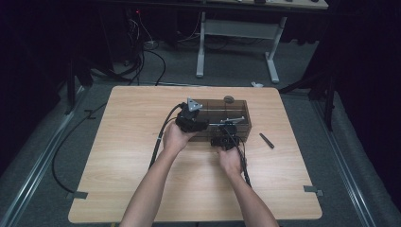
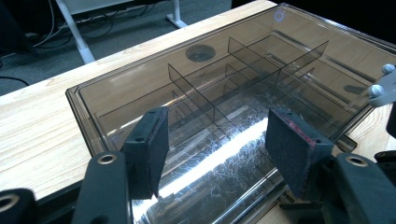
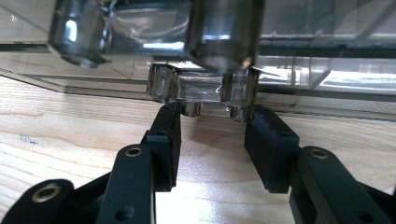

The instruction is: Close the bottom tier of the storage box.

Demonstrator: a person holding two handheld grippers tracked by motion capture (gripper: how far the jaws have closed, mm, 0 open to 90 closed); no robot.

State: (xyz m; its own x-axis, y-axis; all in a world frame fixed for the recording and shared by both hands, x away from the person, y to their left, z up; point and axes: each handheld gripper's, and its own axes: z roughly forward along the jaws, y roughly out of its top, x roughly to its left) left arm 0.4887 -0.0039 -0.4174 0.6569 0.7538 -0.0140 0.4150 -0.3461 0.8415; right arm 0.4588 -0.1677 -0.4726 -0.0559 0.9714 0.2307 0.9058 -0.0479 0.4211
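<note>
1. We see the right tongs with jaws apart, set at the front latch of the smoky clear box. The jaw tips sit just under the latch's two lower pegs, one on each side. We can't tell whether the pads touch it; nothing is clamped.
2. No earlier frame, so we report position only: latch is at the box's near wall, low, just above the table.
3. Left tongs are also apart, hovering over the box's lid at its near left part. The pads stand either side of a glare streak on the lid, with nothing between them. We can't tell whether they rest on the lid.
4. In the high view the left tongs sit on the box's left end, grey three-cornered plate on top; the right tongs are at the box's front edge.
5. The box is shut, with dividers visible through the lid forming several compartments. A round recess sits near the lid's far edge.
6. The box lies at the table's middle, toward the far side.
7. A small dark stick lies on the table right of the box, near it but apart.
8. Cables trail from both tongs back from the box toward us.
</note>
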